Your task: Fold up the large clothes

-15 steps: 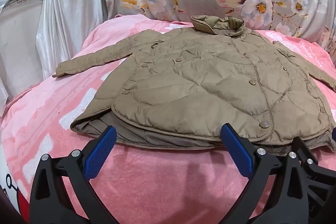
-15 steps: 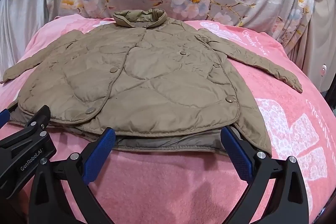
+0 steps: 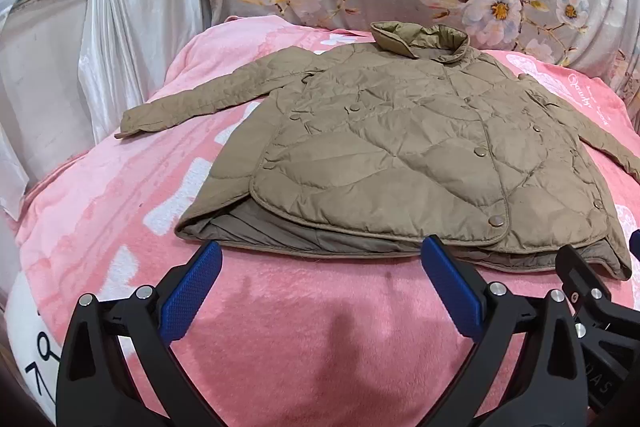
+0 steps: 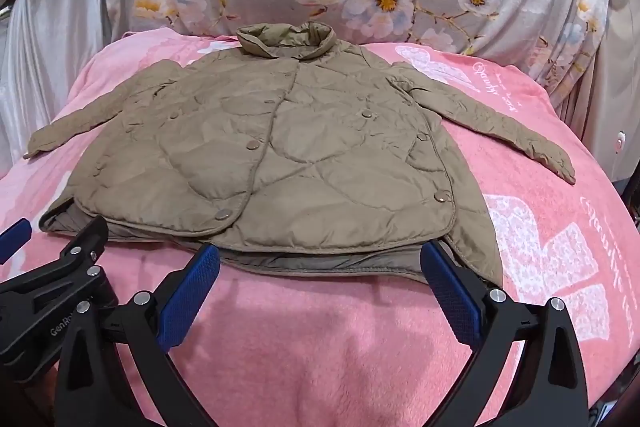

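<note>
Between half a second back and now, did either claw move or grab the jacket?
No visible change. Both the left claw and the right claw stay wide open just short of the hem, gripping nothing. The tan jacket still lies flat on the pink blanket, sleeves spread.

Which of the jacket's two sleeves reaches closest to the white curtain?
The sleeve at picture left in the left wrist view; its cuff ends beside the curtain. The other sleeve stretches toward the opposite side.
</note>
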The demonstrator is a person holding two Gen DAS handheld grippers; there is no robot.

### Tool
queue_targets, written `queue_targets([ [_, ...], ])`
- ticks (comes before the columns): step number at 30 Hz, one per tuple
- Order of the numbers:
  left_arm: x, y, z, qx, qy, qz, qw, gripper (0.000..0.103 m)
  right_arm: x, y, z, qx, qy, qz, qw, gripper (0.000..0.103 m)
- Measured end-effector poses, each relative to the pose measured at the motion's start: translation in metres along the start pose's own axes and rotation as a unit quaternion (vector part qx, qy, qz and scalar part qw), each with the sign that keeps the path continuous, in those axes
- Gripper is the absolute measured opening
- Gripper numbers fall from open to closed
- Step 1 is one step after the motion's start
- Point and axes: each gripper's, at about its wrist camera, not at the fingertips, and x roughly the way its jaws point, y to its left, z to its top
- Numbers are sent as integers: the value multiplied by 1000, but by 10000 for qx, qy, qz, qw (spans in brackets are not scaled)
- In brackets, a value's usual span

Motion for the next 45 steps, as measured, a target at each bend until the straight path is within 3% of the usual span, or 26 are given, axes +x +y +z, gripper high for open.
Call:
queue_targets([
  [45,-18,13,1,-88,65,-56,9999,97,-21,4,-1,-11,-65,24,10000,98],
])
